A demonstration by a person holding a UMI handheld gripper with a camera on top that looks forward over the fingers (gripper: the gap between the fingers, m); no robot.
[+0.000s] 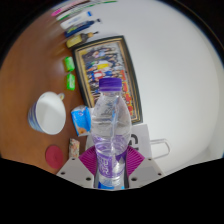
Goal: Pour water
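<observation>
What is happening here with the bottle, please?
A hand-held gripper is shut on a clear plastic water bottle with a purple cap, which is on. The bottle stands upright between the two fingers, over a wooden table. To one side, beyond the fingers, a white bowl waits on the table. No water is pouring yet. Further off lies a framed picture.

framed picture (107, 68) | green item (69, 64) | pens (78, 18) | pink disc (54, 155)
</observation>
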